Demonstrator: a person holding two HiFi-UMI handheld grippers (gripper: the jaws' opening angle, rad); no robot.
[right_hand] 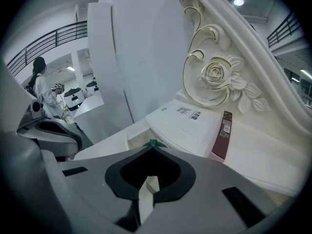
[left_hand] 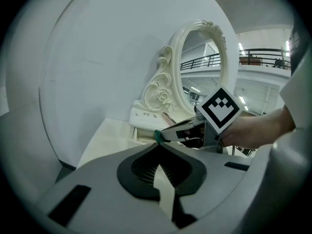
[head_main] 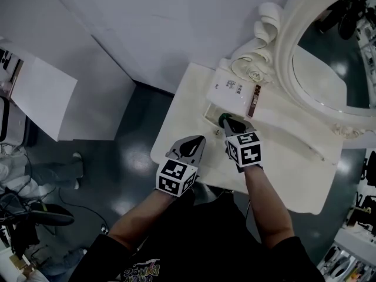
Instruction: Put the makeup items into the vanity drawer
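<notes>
Step, likely: reach for box, table back edge | right gripper, left gripper clenched, empty | next: right jaws to be opened.

We saw the white, maroon-edged makeup box lying flat just beyond the jaws of the right gripper, by the open drawer.

Big lab-type hall, not a home: vanity w/ mirror staged betw. bare partitions, mezzanine railing behind.

grey right tool, black-and-white checked cube, green item at its tip; beyond it, white box, maroon-edged; cream bench.
</notes>
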